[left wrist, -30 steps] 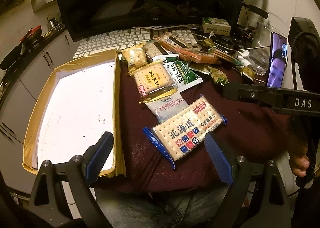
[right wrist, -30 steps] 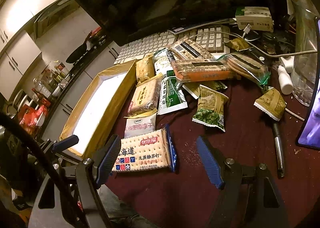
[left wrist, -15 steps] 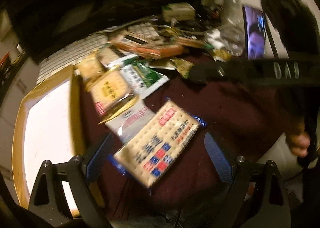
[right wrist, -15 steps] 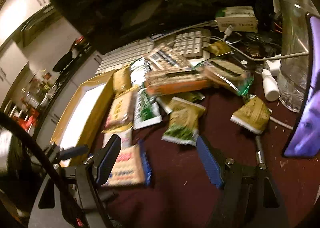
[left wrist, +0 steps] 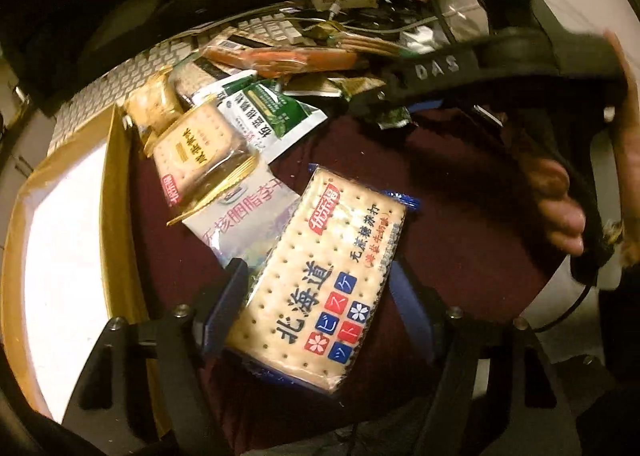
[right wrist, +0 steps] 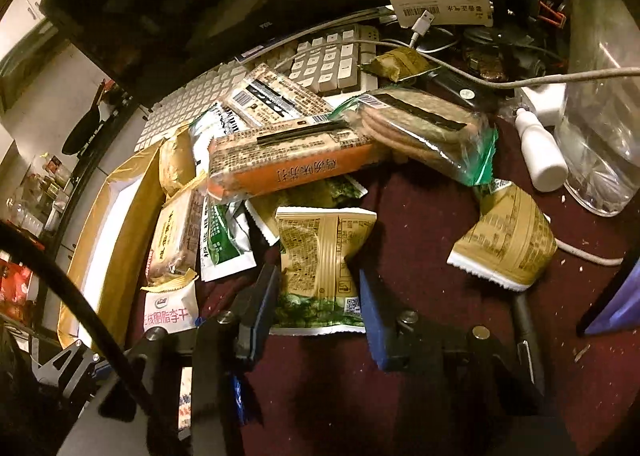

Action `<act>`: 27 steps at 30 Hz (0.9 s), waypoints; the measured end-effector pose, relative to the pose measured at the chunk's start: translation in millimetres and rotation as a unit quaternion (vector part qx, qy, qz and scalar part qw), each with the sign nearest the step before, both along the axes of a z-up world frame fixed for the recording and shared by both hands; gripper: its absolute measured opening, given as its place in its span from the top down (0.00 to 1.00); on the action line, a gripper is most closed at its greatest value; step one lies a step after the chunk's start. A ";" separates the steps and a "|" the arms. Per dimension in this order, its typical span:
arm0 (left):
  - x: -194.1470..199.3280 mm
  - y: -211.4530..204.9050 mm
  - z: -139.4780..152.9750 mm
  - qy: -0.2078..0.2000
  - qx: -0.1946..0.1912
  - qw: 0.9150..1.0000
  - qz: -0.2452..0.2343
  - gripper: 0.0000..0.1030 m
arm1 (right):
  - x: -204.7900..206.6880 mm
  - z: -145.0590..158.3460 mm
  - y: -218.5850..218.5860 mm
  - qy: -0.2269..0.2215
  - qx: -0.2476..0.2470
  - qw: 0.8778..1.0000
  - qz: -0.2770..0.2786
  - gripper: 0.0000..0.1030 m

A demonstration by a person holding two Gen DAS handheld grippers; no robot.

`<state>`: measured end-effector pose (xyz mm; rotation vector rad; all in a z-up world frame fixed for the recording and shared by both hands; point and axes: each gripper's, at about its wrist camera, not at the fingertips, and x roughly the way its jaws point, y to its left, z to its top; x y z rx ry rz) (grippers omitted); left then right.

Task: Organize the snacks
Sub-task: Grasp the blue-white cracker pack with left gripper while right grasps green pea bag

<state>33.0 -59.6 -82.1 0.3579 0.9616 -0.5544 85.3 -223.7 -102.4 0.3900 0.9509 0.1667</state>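
Note:
A pile of snack packets lies on a dark red cloth. My left gripper [left wrist: 316, 296] is closed around the large blue-edged cracker pack [left wrist: 320, 280], one finger at each long side. My right gripper [right wrist: 318, 292] is closed around a tan and green snack pouch [right wrist: 320, 256]. A gold-rimmed tray with a white floor [left wrist: 120, 192] sits left of the pile; it also shows in the right wrist view [right wrist: 136, 192]. An orange biscuit pack [right wrist: 288, 164], a yellow cracker pack [left wrist: 196, 148] and a green sachet [left wrist: 276, 116] lie in the pile.
A white keyboard [right wrist: 328, 60] and dark monitor stand behind the snacks. A second tan pouch [right wrist: 508, 236], a white bottle [right wrist: 540, 156], a glass vase [right wrist: 600, 136], a pen and cables lie at the right. The other gripper and hand [left wrist: 556, 200] show in the left wrist view.
Both grippers moved forward and down and their fingers narrowed: the left onto the cracker pack, the right onto the tan and green pouch.

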 end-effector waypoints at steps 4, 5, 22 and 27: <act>-1.8 -8.3 -2.1 -0.012 0.019 1.000 -0.001 0.31 | -9.8 3.5 -0.4 -0.008 -0.003 1.000 0.000 0.64; -2.2 -10.9 -2.8 -0.015 0.025 1.000 -0.001 0.32 | -12.2 5.9 -1.3 -0.011 -0.001 1.000 -0.001 0.65; -9.0 49.9 59.3 -0.028 -0.148 0.986 0.076 0.42 | -22.7 41.8 31.2 -0.077 0.025 0.996 0.048 0.67; -3.0 100.3 82.8 -0.069 -0.169 0.969 0.163 0.42 | -13.8 58.2 67.4 -0.099 0.032 0.990 0.093 0.67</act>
